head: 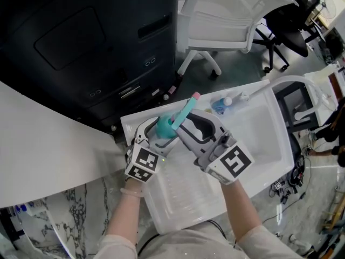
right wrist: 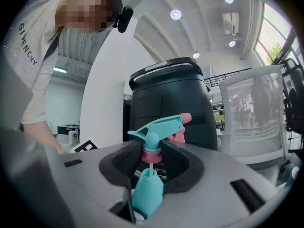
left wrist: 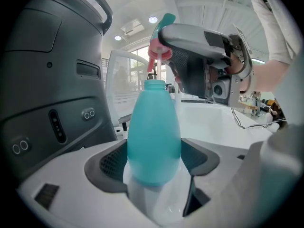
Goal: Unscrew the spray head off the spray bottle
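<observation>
In the left gripper view the teal spray bottle [left wrist: 154,132] stands upright, and my left gripper [left wrist: 154,165] is shut on its lower body. The neck is open. Just above it hangs the spray head [left wrist: 160,42], teal with a pink collar, and only the thin dip tube [right wrist: 148,167] still reaches into the neck. My right gripper [right wrist: 152,158] is shut on the spray head [right wrist: 159,127] at its collar, over the bottle [right wrist: 148,191]. In the head view both grippers meet over a white tray, with the left gripper [head: 156,136] beside the right gripper [head: 186,125].
The white tray [head: 259,139] holds a small blue bottle [head: 220,106] at its far end. A large black machine [head: 81,42] stands behind, with a white chair [head: 226,15] to its right. A white curved tabletop [head: 43,144] lies at the left.
</observation>
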Demonstrator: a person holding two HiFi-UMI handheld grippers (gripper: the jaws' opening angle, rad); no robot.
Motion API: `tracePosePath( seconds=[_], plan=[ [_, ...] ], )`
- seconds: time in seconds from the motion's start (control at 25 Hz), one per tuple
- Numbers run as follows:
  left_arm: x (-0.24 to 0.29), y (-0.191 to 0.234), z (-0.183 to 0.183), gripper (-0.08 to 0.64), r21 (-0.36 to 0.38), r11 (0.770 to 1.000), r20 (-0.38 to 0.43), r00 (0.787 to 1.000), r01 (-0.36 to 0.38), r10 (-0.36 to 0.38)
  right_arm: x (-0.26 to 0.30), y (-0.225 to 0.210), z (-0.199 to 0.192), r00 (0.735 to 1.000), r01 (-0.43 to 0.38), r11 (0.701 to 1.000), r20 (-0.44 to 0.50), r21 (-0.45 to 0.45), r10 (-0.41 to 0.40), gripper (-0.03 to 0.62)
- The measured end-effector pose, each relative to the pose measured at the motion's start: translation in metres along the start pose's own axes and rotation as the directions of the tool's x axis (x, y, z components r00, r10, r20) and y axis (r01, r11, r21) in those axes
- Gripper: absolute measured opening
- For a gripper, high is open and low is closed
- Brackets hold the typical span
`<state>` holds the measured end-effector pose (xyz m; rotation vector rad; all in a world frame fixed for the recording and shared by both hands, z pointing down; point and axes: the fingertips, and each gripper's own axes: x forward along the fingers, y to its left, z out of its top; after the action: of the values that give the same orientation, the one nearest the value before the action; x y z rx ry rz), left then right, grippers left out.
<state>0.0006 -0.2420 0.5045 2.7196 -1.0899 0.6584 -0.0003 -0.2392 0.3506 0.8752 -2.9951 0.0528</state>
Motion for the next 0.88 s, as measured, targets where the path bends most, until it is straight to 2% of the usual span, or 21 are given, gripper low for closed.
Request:
tracePosePath(
  seconds=[0.4,0.88],
  plan=[
    [-0.003,0.007,-0.001,0.356,0.044,0.997,-0.004,0.998,-0.063,0.063,-0.005,0.0,0.014,0.999,0.013,1.0,0.031,-0.006,-0.013,0.135],
    [-0.003,0.008,-0.003,0.356,0.065,0.995,-0.026,0.996,-0.081,0.083,-0.008,-0.002,0.027,0.997,0.026,1.0,0.069,0.005,-0.026,0.135]
  ],
)
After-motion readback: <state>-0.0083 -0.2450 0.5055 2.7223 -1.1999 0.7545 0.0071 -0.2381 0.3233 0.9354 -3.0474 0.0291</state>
